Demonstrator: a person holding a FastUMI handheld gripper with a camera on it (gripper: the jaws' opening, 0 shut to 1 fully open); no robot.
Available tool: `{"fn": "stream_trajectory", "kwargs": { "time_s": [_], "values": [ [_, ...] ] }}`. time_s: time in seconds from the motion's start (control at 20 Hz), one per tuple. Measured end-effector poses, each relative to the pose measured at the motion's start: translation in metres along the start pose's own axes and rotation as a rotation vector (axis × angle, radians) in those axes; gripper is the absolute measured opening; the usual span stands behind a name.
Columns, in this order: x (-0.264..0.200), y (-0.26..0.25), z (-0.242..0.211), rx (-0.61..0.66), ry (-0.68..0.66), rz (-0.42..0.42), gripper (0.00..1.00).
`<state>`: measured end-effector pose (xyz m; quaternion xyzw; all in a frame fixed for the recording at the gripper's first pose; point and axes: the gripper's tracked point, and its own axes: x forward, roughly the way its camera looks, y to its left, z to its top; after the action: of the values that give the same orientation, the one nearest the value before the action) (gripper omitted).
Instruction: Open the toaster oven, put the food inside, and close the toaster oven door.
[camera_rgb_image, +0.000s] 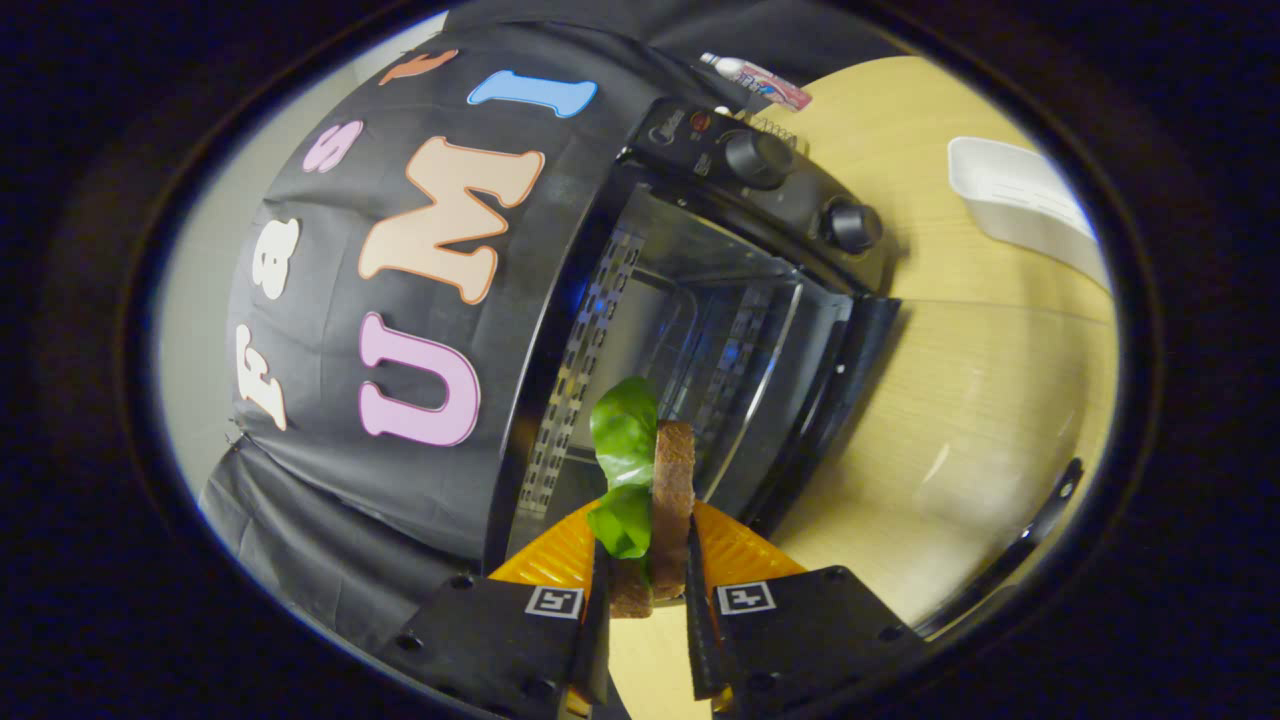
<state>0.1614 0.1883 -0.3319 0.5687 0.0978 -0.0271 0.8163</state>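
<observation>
A: Fingers?
B: The gripper has its fingers clamped on a sandwich with a lettuce leaf.
A: Oven?
B: The toaster oven sits on the desk, door open, just beyond the sandwich.

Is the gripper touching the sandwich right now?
Touching. In the gripper view both fingers press the sides of the sandwich, held on edge ahead of the open toaster oven.

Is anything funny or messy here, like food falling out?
Nothing is spilled or broken. The sandwich sits pinched between the jaws of the gripper, with its green lettuce leaf sticking out one side. That is the only loose-looking bit. The toaster oven stands with its door open, on the wooden table.
</observation>
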Motion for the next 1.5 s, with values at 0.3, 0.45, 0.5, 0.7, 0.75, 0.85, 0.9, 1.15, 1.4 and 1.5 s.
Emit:
{"fn": "stream_trajectory", "kwargs": {
  "time_s": [0.3,0.45,0.5,0.7,0.75,0.85,0.9,1.15,1.4,1.5],
  "values": [
    [0.035,-0.001,0.017,-0.040,-0.067,-0.002,0.34],
    [0.045,0.002,0.024,-0.098,-0.084,-0.016,0.35],
    [0.048,0.002,0.024,-0.131,-0.080,-0.022,0.36],
    [0.049,-0.008,0.032,-0.287,-0.093,-0.091,0.50],
    [0.049,-0.009,0.036,-0.325,-0.102,-0.102,0.55],
    [0.047,-0.012,0.043,-0.423,-0.124,-0.147,0.66],
    [0.045,-0.015,0.046,-0.479,-0.129,-0.186,0.71],
    [0.020,-0.019,0.069,-0.742,-0.186,-0.334,0.97],
    [-0.022,-0.014,0.071,-0.778,-0.195,-0.357,1.00],
    [-0.043,-0.030,0.066,-0.794,-0.156,-0.429,1.00]
  ]
}}
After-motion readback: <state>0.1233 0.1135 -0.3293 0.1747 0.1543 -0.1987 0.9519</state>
